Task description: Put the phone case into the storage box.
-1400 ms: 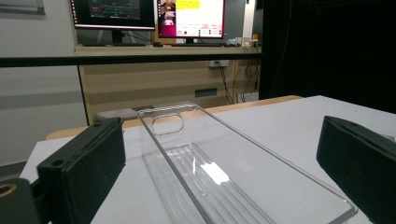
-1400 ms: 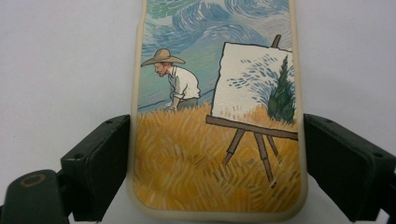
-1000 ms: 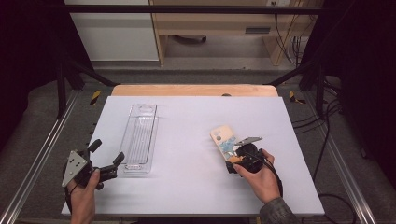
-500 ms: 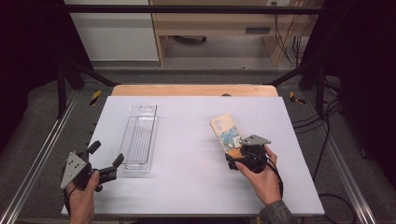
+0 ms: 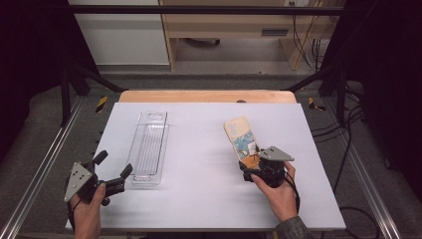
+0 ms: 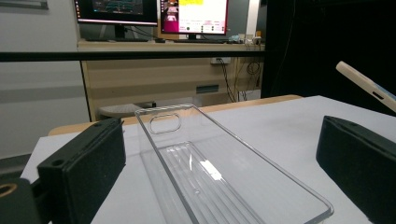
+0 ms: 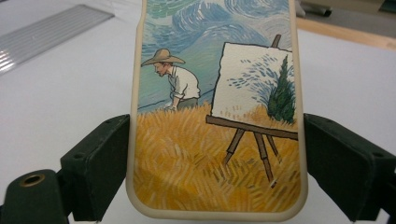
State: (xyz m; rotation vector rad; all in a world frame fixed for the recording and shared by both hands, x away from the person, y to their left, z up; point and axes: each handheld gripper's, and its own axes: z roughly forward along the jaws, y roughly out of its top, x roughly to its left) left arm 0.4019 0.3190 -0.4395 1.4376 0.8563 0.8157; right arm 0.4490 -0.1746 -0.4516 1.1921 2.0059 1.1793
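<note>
The right gripper (image 5: pixel 253 162) clamps both jaws on the long edges of the painted phone case (image 5: pixel 242 139), holding it tilted above the white table (image 5: pixel 199 124), right of centre. The left gripper (image 5: pixel 113 172) rests at the near left edge, jaws spread wide and holding nothing, aimed at the clear plastic tray (image 5: pixel 149 147) lying flat just ahead of it
</note>
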